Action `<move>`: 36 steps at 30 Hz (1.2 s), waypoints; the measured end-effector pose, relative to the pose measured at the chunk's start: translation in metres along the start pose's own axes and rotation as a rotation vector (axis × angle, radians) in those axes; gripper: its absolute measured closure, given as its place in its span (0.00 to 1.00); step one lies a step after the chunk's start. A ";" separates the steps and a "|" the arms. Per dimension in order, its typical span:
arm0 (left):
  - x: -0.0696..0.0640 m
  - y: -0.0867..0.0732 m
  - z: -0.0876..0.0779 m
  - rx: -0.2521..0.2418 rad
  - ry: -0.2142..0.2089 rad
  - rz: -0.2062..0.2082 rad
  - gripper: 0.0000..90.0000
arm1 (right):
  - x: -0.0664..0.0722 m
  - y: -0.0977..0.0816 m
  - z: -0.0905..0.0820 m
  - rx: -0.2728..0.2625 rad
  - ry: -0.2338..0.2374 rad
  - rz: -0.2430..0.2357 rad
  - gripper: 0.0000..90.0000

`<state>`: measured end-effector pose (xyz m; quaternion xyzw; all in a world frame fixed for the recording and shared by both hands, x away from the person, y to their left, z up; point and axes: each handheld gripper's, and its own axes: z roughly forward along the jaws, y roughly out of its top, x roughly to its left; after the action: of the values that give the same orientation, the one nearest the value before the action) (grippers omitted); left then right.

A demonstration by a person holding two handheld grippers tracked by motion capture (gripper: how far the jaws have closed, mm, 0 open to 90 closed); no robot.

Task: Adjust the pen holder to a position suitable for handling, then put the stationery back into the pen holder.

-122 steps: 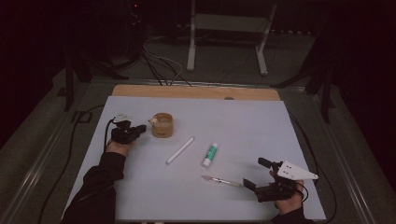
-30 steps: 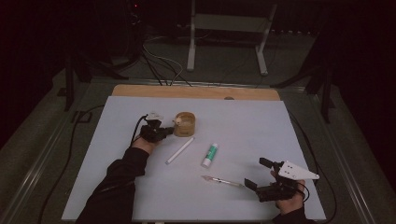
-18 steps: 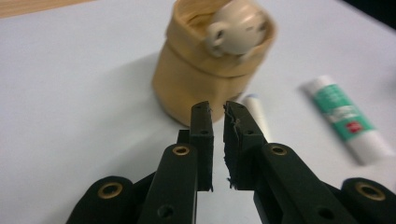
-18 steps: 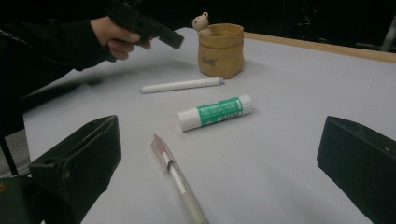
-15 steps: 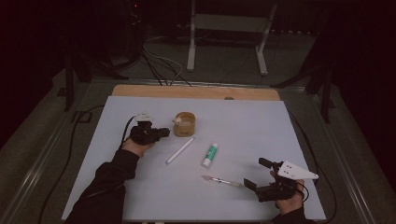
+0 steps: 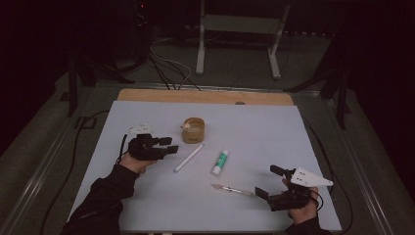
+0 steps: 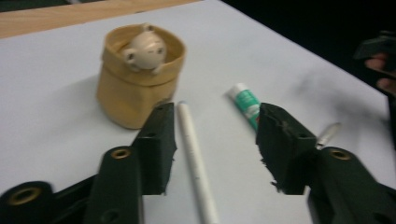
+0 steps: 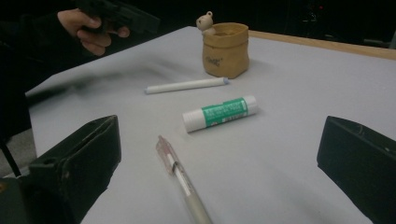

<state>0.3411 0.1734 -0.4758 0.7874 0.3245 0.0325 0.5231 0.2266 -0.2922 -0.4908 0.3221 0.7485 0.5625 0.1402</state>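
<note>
Pale blue-grey table sheet (image 6: 254, 122) with a bare light-wood strip (image 6: 205, 96) along its far edge. On the sheet: a tan-yellow pouch (image 6: 194, 130) holding a cream bear figure (image 7: 144, 48), a plain white pen (image 6: 188, 157) near the pouch, a white glue stick (image 6: 220, 162) with a green label beside that pen — and a clear pinkish pen (image 8: 180, 177) farther off

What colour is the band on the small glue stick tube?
Green band on the white glue stick tube, clearest in the right gripper view.

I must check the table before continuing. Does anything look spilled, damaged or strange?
Nothing stands out. The tan pouch stands upright with its small bear figure inside. The white stick, the glue stick and the pen lie flat and apart, with no spill.
</note>
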 end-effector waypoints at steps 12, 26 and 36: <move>-0.025 -0.007 -0.008 -0.008 -0.063 0.049 0.14 | 0.001 0.012 0.001 0.010 0.053 -0.001 0.00; -0.045 -0.021 -0.014 -0.052 -0.087 0.115 0.00 | -0.007 0.029 0.011 0.015 0.124 -0.051 0.00; -0.054 -0.033 -0.012 -0.039 -0.105 0.151 0.00 | -0.004 0.029 0.020 0.068 0.134 -0.121 0.00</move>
<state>0.2786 0.1614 -0.4825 0.7998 0.2357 0.0368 0.5507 0.2508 -0.2749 -0.4711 0.2426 0.7930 0.5474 0.1125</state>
